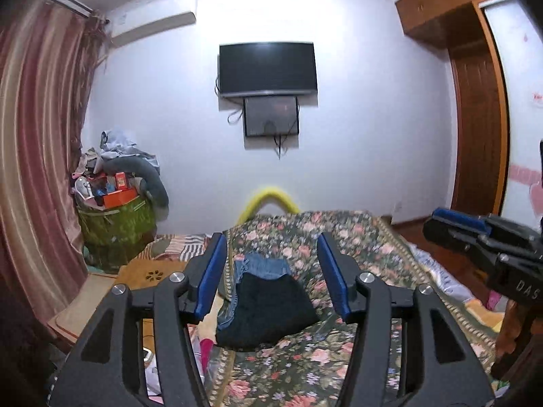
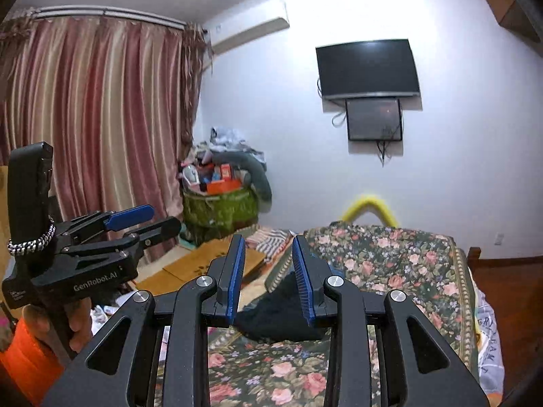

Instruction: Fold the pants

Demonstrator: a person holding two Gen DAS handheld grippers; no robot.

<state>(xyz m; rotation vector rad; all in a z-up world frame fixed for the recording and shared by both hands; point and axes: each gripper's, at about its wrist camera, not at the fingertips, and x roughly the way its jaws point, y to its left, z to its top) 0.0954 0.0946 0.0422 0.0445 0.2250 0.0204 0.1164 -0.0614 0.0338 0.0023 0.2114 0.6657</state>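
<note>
Dark folded pants [image 1: 268, 308] lie on the floral bedspread [image 1: 339, 237], on top of blue jeans [image 1: 261, 266]. My left gripper [image 1: 271, 271] is open and empty, raised above and in front of the pile. My right gripper [image 2: 268, 274] is open and empty; the dark pants [image 2: 278, 318] show between and below its fingers. The right gripper also shows at the right edge of the left wrist view [image 1: 454, 227]. The left gripper shows in a hand at the left of the right wrist view [image 2: 146, 220].
A green basket [image 1: 115, 227] heaped with boxes and clothes stands by the striped curtain [image 1: 40, 135]. A TV [image 1: 268, 68] hangs on the far wall. A wooden board [image 1: 149, 274] lies left of the bed. A wardrobe [image 1: 475, 101] stands at the right.
</note>
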